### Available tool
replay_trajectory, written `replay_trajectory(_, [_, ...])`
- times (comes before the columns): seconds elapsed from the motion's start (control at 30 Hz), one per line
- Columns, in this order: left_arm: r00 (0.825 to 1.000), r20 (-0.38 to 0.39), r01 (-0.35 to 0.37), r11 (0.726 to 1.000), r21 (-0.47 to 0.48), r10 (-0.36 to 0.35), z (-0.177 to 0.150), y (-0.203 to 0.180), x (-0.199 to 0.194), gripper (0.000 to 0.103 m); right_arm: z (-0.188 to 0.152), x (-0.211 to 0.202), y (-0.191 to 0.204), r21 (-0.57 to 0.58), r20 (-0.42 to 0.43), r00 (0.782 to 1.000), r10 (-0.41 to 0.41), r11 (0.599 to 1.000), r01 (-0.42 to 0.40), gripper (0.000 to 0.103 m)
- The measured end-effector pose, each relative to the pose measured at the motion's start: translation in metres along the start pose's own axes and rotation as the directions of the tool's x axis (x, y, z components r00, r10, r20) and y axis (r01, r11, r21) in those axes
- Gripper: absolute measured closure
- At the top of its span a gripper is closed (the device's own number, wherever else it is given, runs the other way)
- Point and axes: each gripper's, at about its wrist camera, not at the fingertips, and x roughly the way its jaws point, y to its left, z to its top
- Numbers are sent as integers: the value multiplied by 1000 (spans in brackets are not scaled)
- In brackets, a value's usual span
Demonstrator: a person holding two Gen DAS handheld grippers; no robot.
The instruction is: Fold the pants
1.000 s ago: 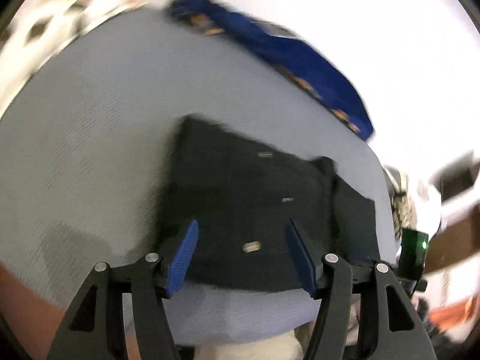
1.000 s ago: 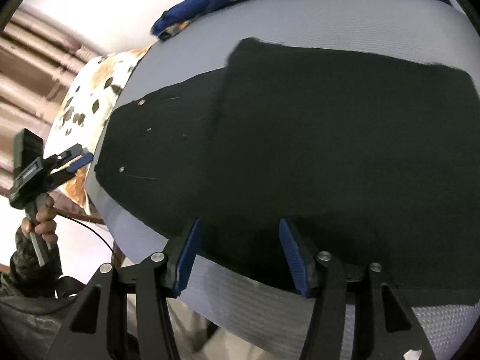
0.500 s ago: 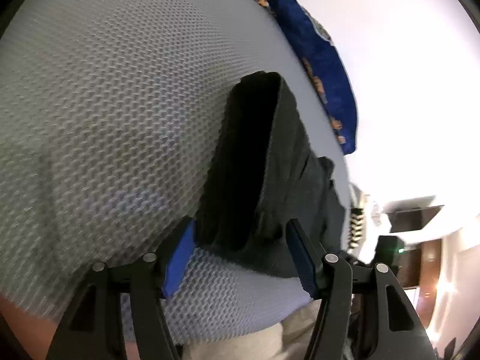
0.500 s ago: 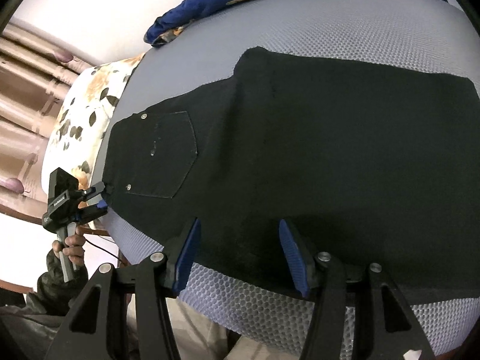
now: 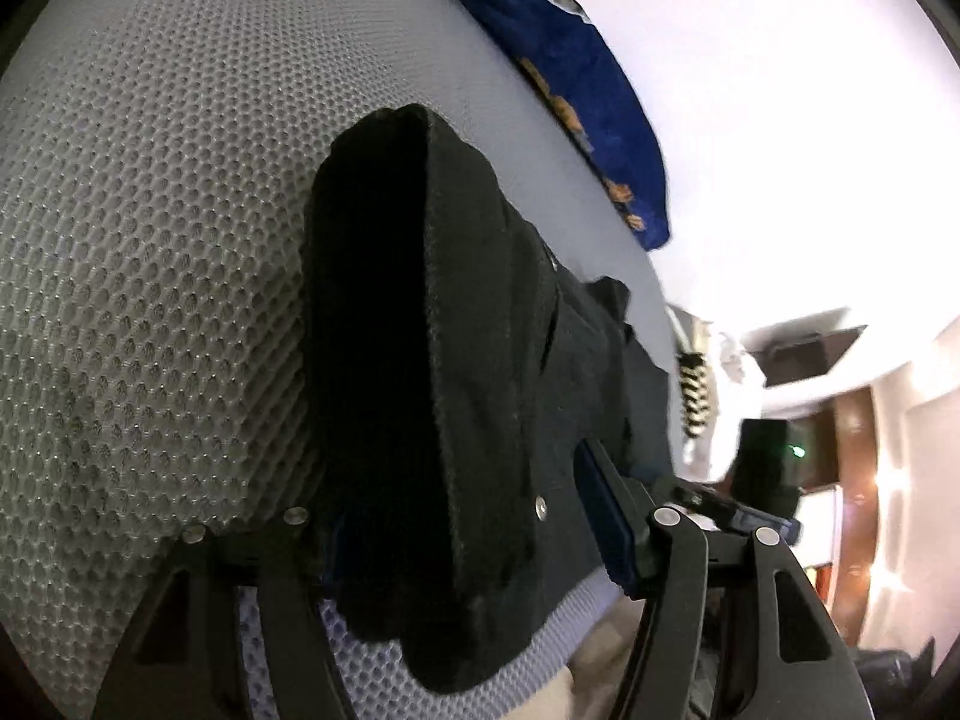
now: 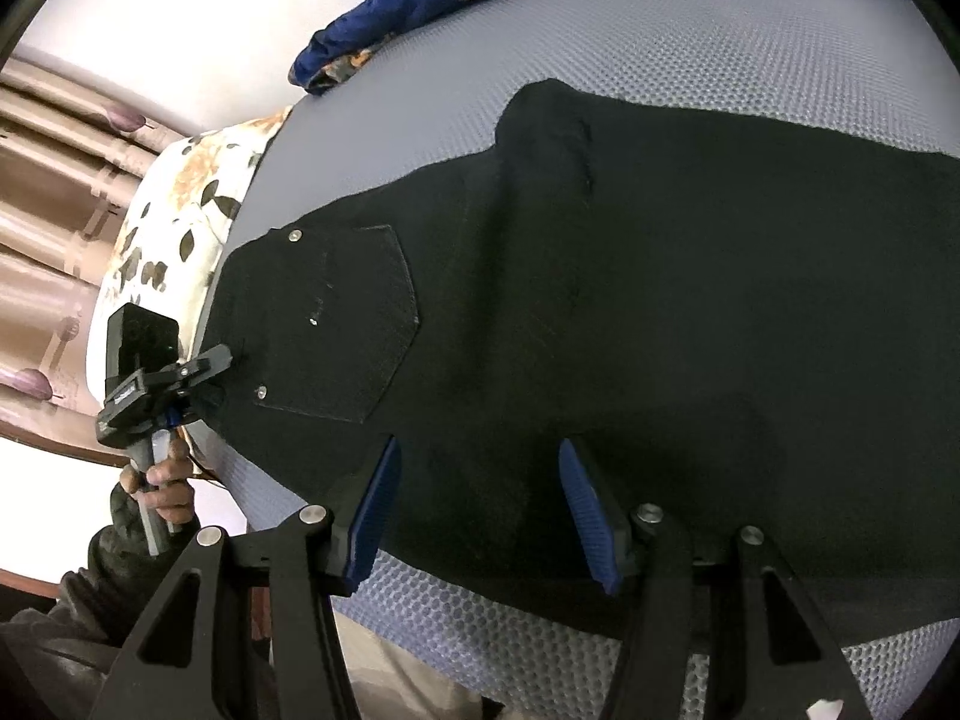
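Fingers of the left gripper (image 5: 474,531) straddle the waistband corner of the black pants (image 6: 630,324), half-parted, closing in around the cloth; whether they pinch it yet I cannot tell. Fingers of the right gripper (image 6: 480,510) stand parted above the near edge, gripping nothing. Lengthwise the pants run from left hand to right across the grey mesh bed (image 6: 690,48). A second ago the left gripper hovered higher, clear of the waistband.

Strong fisheye bending at the dark round edges of both views. Blown-out white glare on the wall (image 5: 780,120) behind, almost no detail in the black pants (image 6: 660,300). Slightly soft at right of the left wrist view, sharp on the grey mesh surface (image 5: 150,210).
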Motion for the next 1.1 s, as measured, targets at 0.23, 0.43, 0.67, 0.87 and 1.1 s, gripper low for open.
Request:
replay_trajectory(0.23, [995,71,-74,997,19,73,-1,-50,-27,78,0,-30,-9,-25,71,997,-17,1000,19,49])
replay_trajectory(0.43, [991,95,80,984,162,-96,5,-169,-18,79,0,-78,-42,24,178,984,-31,999,27,49])
replay_trajectory(0.67, [993,-66,116,950,290,-102,5,-281,94,79,-7,-142,-93,94,303,950,-70,995,43,49])
replay_trajectory(0.87, [980,-196,46,933,358,27,-14,-315,205,79,-24,-170,-144,170,347,932,-100,984,42,48])
replay_trajectory(1.1, [943,-232,-100,867,488,239,-52,-321,302,76,-32,-158,-191,256,334,942,-37,965,-53,48])
